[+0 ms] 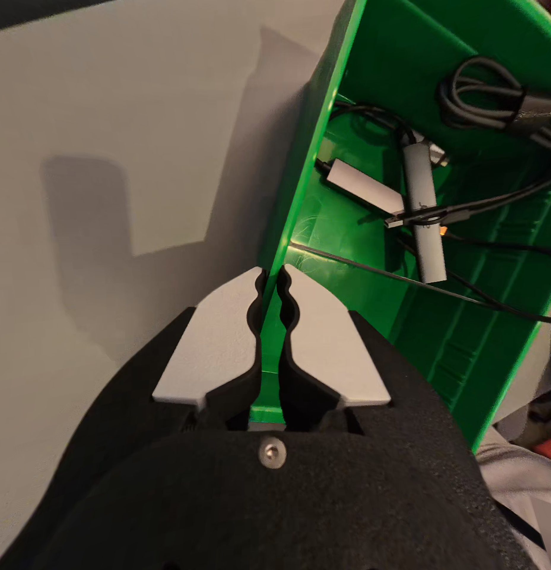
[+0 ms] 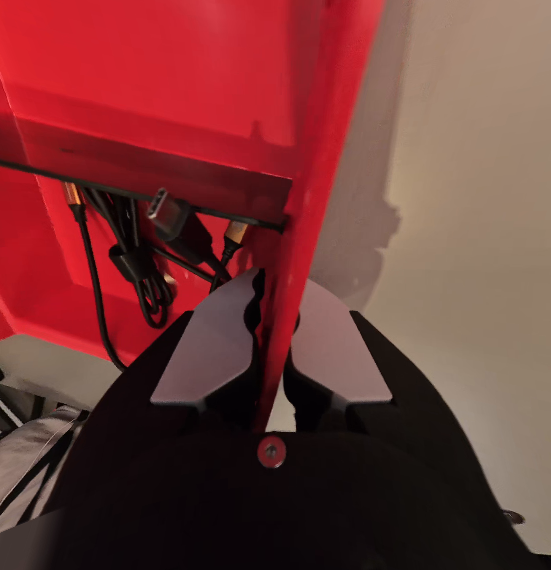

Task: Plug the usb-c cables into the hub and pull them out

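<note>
In the left wrist view my left gripper is shut on the upright wall of a green bin, one pad on each side of it. Inside the bin lie two grey hubs, a silver plug on a black cable, and a coiled dark cable. In the right wrist view my right gripper straddles the side wall of a red bin; its fingers stand slightly apart from the wall, and the right fingertip is hidden behind the rim. A grey USB-C plug, two orange-collared plugs and a tied black cable bundle lie in the red bin.
Both bins stand on a pale table, which also shows in the right wrist view. A dark flat bar crosses the red bin above the plugs. A thin black cable runs across the green bin. Grey cloth lies at the lower left. Left tips to right tips: about 50 cm.
</note>
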{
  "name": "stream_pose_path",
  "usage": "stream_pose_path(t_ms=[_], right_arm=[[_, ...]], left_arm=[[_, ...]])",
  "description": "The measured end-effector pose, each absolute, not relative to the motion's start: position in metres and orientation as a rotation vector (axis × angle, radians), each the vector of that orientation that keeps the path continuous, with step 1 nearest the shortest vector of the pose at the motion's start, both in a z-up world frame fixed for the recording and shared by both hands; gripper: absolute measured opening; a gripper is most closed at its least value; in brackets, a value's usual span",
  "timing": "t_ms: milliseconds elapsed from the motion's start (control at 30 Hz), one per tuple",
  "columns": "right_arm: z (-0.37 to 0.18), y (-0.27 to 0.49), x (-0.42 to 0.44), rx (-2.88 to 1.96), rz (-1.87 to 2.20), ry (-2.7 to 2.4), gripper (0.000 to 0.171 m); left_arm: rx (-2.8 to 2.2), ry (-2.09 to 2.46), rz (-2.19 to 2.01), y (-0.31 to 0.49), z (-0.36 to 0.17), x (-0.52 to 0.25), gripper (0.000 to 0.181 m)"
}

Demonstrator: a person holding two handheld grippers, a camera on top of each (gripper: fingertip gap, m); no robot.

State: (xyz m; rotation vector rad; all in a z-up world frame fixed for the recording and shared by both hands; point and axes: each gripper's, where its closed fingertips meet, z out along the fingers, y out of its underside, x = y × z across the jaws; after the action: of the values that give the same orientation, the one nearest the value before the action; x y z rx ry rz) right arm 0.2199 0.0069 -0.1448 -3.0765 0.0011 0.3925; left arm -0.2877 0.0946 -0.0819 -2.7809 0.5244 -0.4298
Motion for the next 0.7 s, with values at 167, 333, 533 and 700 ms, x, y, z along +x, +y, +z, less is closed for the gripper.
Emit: stream_pose_path(t_ms=[167, 333, 533, 700], right_arm=[[-0.144, -0.019, 0.243, -3.082, 0.479, 0.119, 0.017], [-0.144, -0.05, 0.282, -3.098, 0.416, 0.217, 0.015], [-0.144, -0.042, 0.283, -3.09, 0.406, 0.192, 0.014], [-0.144, -0.036, 0.281, -3.097, 0.391, 0.158, 0.014]], left_arm=[[-2.783, 0.232, -0.404, 0.095, -0.081, -0.35, 0.006], [-2.768, 0.018, -0.436, 0.079, -0.08, -0.403, 0.005], [-2.768, -0.057, -0.427, 0.069, -0.08, -0.423, 0.005], [-2.779, 0.023, -0.292, 0.071, -0.08, -0.427, 0.004]])
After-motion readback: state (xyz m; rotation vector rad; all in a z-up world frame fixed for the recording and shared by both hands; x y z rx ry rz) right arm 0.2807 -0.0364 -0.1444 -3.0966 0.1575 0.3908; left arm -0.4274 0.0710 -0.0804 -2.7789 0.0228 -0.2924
